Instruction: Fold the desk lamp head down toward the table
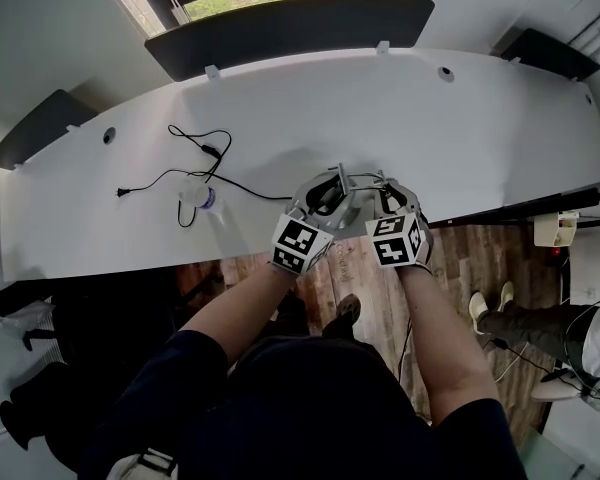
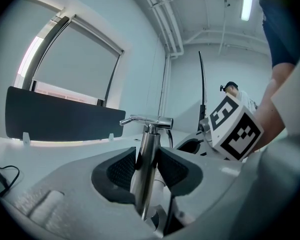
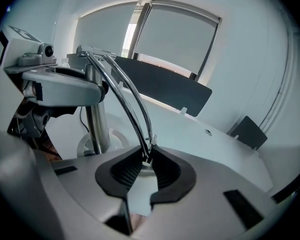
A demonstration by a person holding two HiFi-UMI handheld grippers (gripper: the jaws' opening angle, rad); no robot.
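The desk lamp [image 1: 356,182] stands at the white table's [image 1: 450,118] front edge, between my two grippers. Its chrome post [image 2: 141,181] rises between the pads of my left gripper [image 2: 146,170], which is shut on it; a short cross joint [image 2: 149,121] tops the post. In the right gripper view, two thin curved chrome rods [image 3: 132,98] arc down from that joint. Their lower tip sits pinched between the pads of my right gripper [image 3: 146,165]. The post [image 3: 96,126] and round base [image 3: 118,137] stand to the left, with the left gripper [image 3: 72,90] clamped on the post. The lamp head itself is hidden.
A black cable [image 1: 195,153] with a small white plug [image 1: 197,196] lies on the table to the left. Dark partition panels [image 1: 290,23] line the far edge. Wooden floor [image 1: 365,278] lies below the front edge. A person's legs [image 1: 525,323] are at the right.
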